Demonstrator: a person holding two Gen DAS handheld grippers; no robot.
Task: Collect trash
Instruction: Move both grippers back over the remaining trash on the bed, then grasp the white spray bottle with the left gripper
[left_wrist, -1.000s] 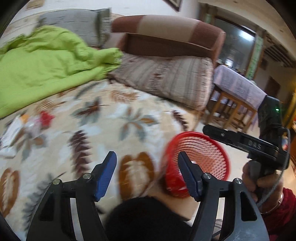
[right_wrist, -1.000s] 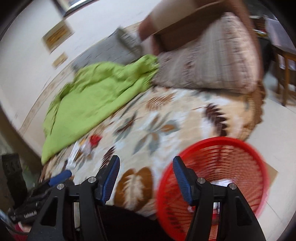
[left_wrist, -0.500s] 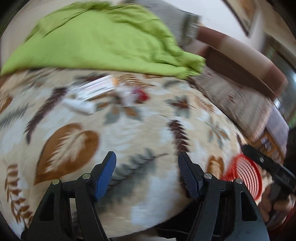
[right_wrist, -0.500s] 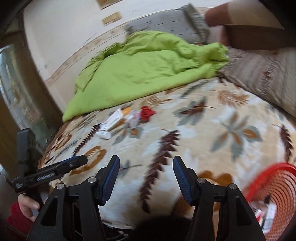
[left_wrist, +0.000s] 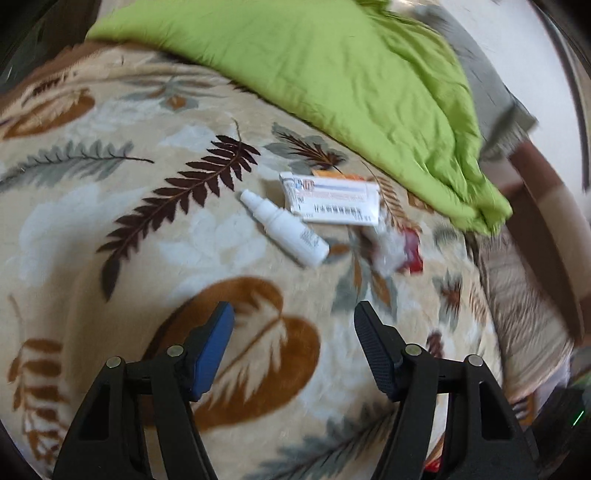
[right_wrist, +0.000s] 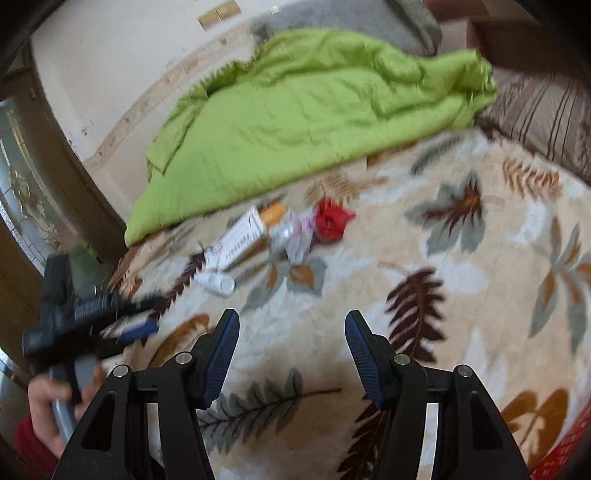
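A small heap of trash lies on the leaf-patterned blanket (left_wrist: 110, 221): a white dropper bottle (left_wrist: 284, 229), a flat white medicine box (left_wrist: 334, 199), a crumpled clear wrapper (left_wrist: 388, 251) and a red scrap (left_wrist: 412, 251). My left gripper (left_wrist: 293, 343) hovers open a short way in front of the bottle, nothing between its fingers. In the right wrist view the same bottle (right_wrist: 216, 282), box (right_wrist: 240, 240) and red scrap (right_wrist: 332, 221) lie farther off. My right gripper (right_wrist: 291, 354) is open and empty. The red basket's rim (right_wrist: 565, 450) shows at the lower right corner.
A rumpled green quilt (left_wrist: 332, 74) covers the bed behind the trash. Striped cushions (right_wrist: 546, 110) and a brown sofa arm (left_wrist: 543, 206) lie to the right. A wall and glazed door (right_wrist: 26, 184) stand at the left. A hand in a red sleeve (right_wrist: 40, 417) holds the left gripper.
Both grippers swung left, away from the red basket, toward the trash heap. The left one closed in on the bottle and box. Both stayed open and empty.
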